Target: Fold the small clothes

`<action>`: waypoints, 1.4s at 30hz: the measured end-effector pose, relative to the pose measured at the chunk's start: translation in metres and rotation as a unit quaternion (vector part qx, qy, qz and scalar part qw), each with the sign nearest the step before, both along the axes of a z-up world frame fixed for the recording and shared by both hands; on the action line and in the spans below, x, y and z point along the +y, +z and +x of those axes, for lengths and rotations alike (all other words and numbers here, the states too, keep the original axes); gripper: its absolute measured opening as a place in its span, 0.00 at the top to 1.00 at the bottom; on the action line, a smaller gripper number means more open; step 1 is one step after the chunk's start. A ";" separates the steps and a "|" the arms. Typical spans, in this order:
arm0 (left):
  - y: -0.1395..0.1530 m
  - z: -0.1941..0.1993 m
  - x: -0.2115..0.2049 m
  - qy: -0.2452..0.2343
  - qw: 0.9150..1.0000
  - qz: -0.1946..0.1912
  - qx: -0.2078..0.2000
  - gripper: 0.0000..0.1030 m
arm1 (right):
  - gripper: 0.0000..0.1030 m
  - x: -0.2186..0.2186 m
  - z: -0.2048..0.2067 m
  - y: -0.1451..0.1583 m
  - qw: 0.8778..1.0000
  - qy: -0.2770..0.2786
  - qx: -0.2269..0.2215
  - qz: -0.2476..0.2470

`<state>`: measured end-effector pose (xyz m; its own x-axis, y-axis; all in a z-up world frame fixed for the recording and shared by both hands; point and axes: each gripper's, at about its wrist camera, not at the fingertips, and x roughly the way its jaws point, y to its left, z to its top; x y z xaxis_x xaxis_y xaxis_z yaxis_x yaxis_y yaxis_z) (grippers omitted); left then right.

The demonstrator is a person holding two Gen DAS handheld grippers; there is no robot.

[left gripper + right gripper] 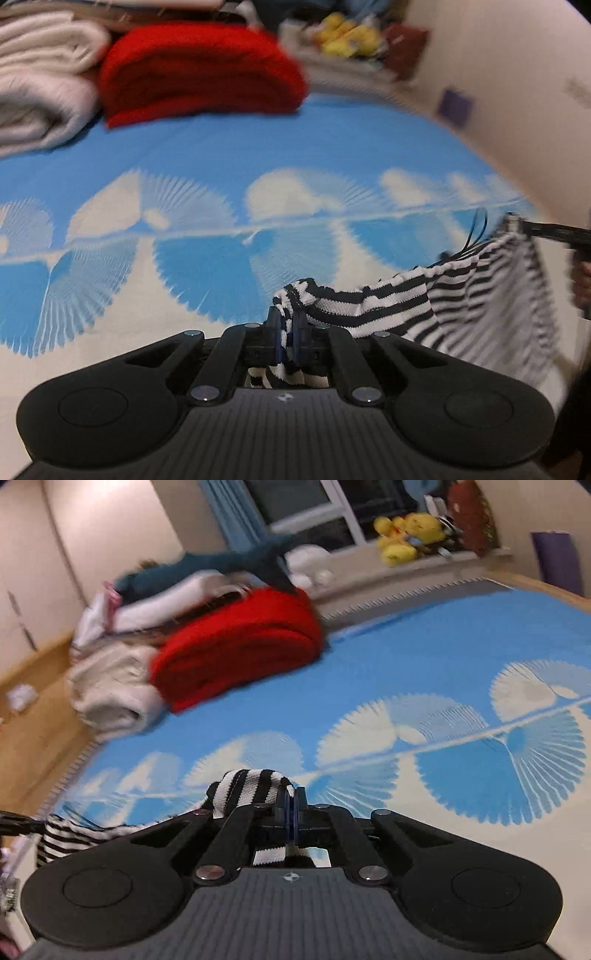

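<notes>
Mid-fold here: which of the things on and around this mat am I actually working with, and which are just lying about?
In the job:
- striped garment, stretched between both grippers
- left gripper, shut on it
- right gripper, shut on it
- blue patterned mat, the work surface

Lying about:
- red folded blanket
- white folded blanket
- yellow plush toys

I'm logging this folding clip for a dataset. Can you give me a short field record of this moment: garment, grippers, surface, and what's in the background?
garment: black-and-white striped garment, stretched between both grippers, hanging above the mat
left gripper: shut on a bunched edge of the garment
right gripper: shut on the other edge
surface: blue-and-white patterned mat
background: folded red blanket beside a white blanket; yellow plush toys by the window
image quality: motion blur in both views
</notes>
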<state>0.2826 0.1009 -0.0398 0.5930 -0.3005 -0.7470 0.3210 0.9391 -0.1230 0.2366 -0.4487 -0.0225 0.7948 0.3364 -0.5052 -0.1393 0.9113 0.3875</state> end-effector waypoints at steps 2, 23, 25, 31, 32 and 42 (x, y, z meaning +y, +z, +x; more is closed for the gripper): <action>-0.019 0.012 -0.015 0.007 0.999 0.043 0.014 0.94 | 0.99 0.017 0.012 -0.014 0.998 -0.006 0.035 -0.045; -0.010 -0.049 0.016 0.015 0.988 -0.048 0.145 0.43 | 0.62 0.001 -0.037 -0.042 0.978 0.030 0.192 -0.078; -0.021 -0.069 0.019 -0.014 0.986 -0.026 0.164 0.44 | 0.62 -0.005 -0.053 -0.045 0.974 0.040 0.206 -0.079; -0.062 -0.116 0.017 -0.100 0.971 0.040 0.212 0.49 | 0.55 0.000 -0.090 -0.062 0.956 0.103 0.254 -0.100; -0.069 -0.119 0.015 -0.110 0.969 0.047 0.218 0.49 | 0.55 0.004 -0.093 -0.065 0.953 0.112 0.258 -0.110; -0.088 -0.110 -0.004 -0.119 0.967 0.044 0.223 0.95 | 0.55 0.015 -0.088 -0.068 0.945 0.122 0.275 -0.132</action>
<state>0.1722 0.0968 -0.1275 0.1283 -0.3130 -0.9410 0.4618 0.8586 -0.2226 0.1484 -0.4340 -0.0908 0.3034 0.2802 -0.9107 -0.2011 0.9531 0.2263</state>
